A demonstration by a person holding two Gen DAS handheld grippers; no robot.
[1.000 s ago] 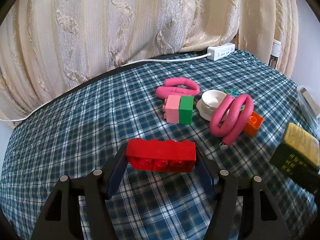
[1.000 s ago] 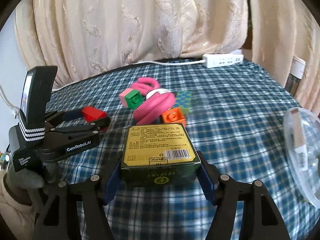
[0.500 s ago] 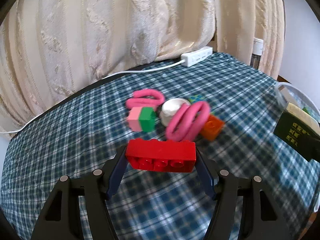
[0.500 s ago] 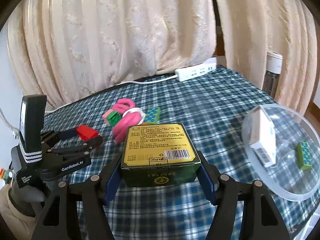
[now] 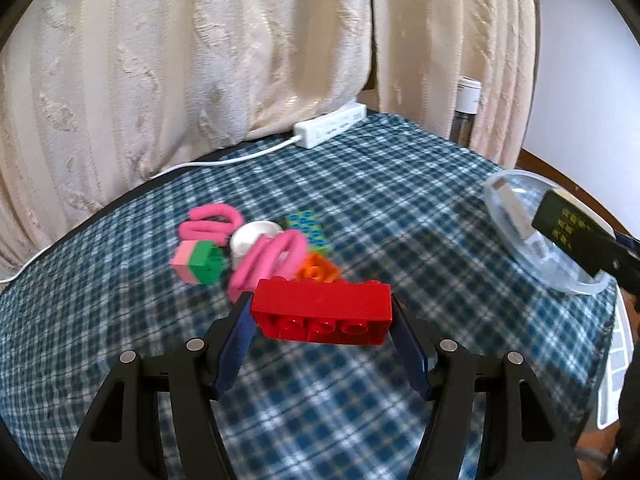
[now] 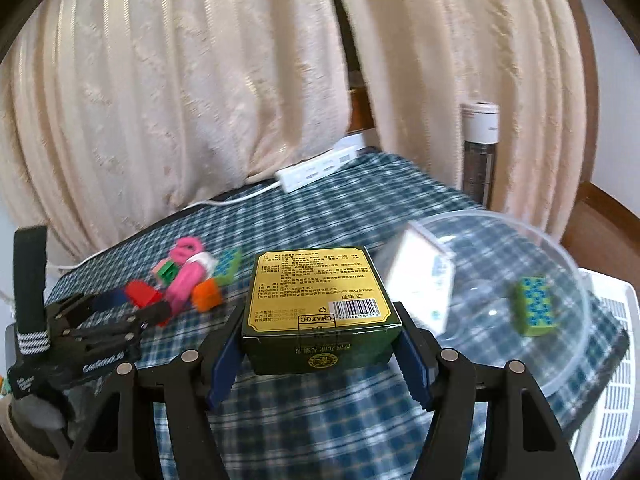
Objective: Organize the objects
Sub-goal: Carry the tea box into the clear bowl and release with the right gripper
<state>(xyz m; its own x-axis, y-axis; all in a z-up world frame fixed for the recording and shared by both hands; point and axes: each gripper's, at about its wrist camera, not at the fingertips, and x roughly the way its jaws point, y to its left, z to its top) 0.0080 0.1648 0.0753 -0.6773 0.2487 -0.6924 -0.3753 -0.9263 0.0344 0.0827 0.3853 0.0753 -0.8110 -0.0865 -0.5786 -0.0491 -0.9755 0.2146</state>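
Observation:
My left gripper is shut on a long red brick and holds it above the checked tablecloth. My right gripper is shut on a green and gold box, held in the air just left of a clear plastic bowl. The bowl holds a white box and a green-blue patterned block. A pile lies mid-table: pink foam curlers, a pink-green block, a white cup, an orange brick and a patterned block.
A white power strip with its cable lies at the table's far edge by the cream curtain. A tall white-capped cylinder stands behind the table at right. A white slatted appliance stands beside the table's right edge.
Both grippers have swung right and lifted with their loads. The bowl has come into full view in front of the right gripper; the pile has slid left and farther away.

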